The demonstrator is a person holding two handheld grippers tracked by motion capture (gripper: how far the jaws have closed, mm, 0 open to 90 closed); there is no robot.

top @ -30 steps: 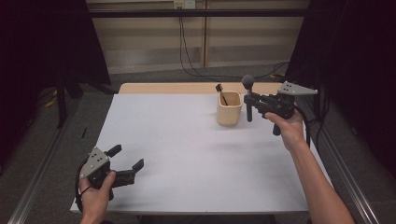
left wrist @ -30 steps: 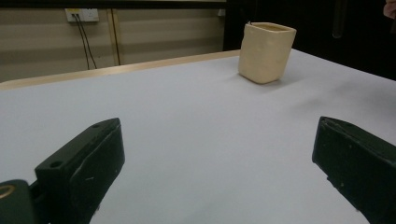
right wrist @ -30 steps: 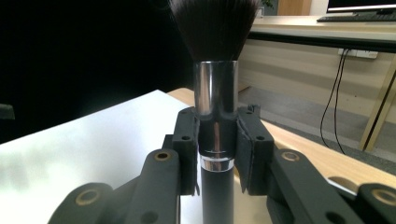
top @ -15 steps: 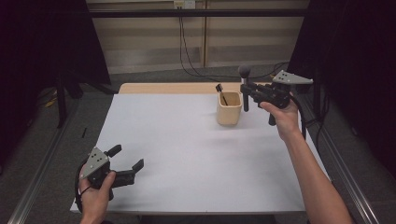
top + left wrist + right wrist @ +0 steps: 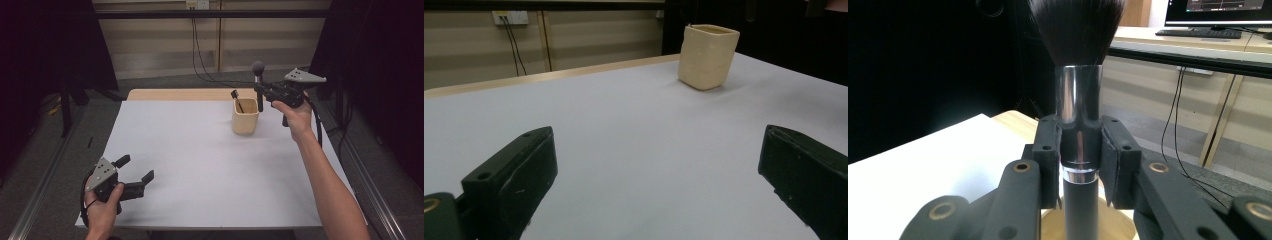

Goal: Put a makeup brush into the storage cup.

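Note:
A makeup brush (image 5: 258,68) with a dark round head and a chrome collar stands upright, bristles up, in my right gripper (image 5: 260,93). The gripper is shut on its handle and held in the air just right of the cream cup (image 5: 245,117). In the right gripper view the pads (image 5: 1048,150) press the brush (image 5: 1079,95) from both sides, with the cup's rim below it. A small dark tool (image 5: 235,96) leans inside the cup. My left gripper (image 5: 136,168) rests open at the table's front left, nothing between its jaws (image 5: 654,175); the cup (image 5: 707,56) stands far ahead of it.
The white table (image 5: 200,165) has a wooden strip along its far edge (image 5: 175,94). Dark curtains hang on both sides, and cables run down the back wall (image 5: 197,45). Metal rails line the floor left and right.
My right gripper has lifted the brush higher and carried it slightly left, closer to the cup. The left gripper has stayed where it was.

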